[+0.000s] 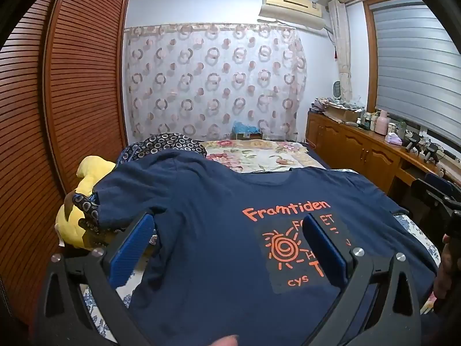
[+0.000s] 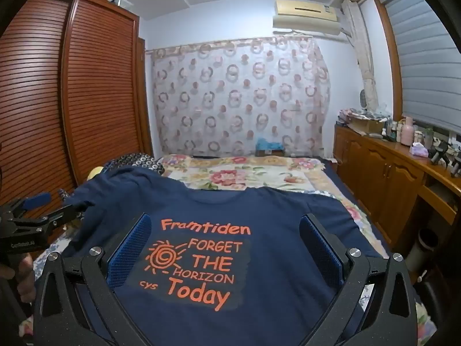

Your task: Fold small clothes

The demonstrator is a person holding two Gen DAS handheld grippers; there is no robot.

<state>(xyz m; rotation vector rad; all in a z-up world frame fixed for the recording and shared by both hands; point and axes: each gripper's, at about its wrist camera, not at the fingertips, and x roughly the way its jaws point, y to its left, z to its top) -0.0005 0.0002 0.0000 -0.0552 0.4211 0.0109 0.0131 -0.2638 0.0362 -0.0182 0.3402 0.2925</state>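
A navy T-shirt with an orange sun and lettering lies spread face up on the bed, its collar toward the far end. My left gripper hovers open above the shirt's left half, blue pads wide apart with nothing between them. Over the printed chest, my right gripper is open too and holds nothing. The left gripper also shows at the left edge of the right wrist view, held by a hand. The shirt's left sleeve drapes over a bump of bedding.
A yellow plush toy and a dark patterned cloth lie left of the shirt. A floral blanket covers the far bed. A slatted wardrobe stands left, a wooden cabinet with clutter right.
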